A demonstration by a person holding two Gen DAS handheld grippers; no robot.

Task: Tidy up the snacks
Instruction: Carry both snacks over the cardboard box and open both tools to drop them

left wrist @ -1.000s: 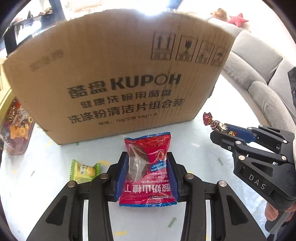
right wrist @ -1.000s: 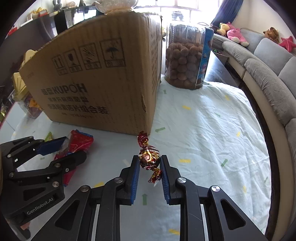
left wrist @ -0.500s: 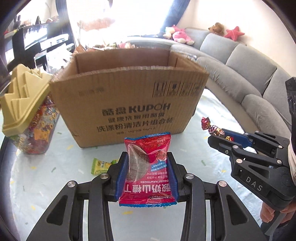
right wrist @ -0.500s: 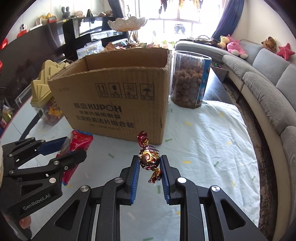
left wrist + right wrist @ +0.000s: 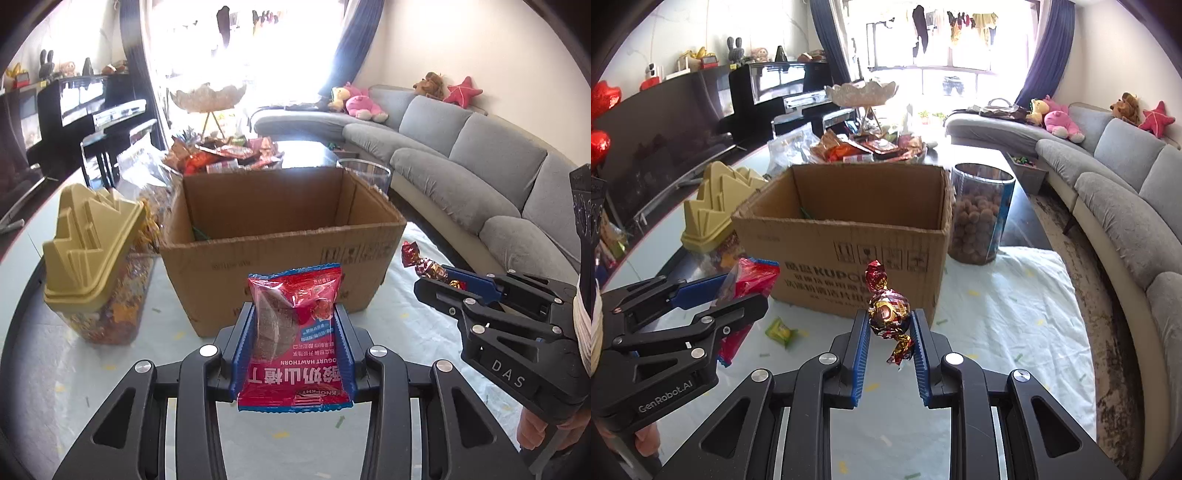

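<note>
Your left gripper is closed on a red snack packet; the blue pads press both side edges of the packet, and the packet stands upright between them with its print upside down. Your right gripper is closed tightly on a foil-wrapped candy, which has one twisted end pointing up and the other hanging down between the fingers. Both snacks are in the air, above the table and on the near side of the open cardboard box, not yet over its opening. The box stands on the pale tablecloth with its top flaps open, and its inside looks mostly empty from here; only something thin and green shows in a back corner.

A small green snack packet lies on the cloth, near the front of the box. A jar with a yellow lid stands just beside the left wall of the box. A clear cylinder of round brown snacks stands just beside the right wall.
</note>
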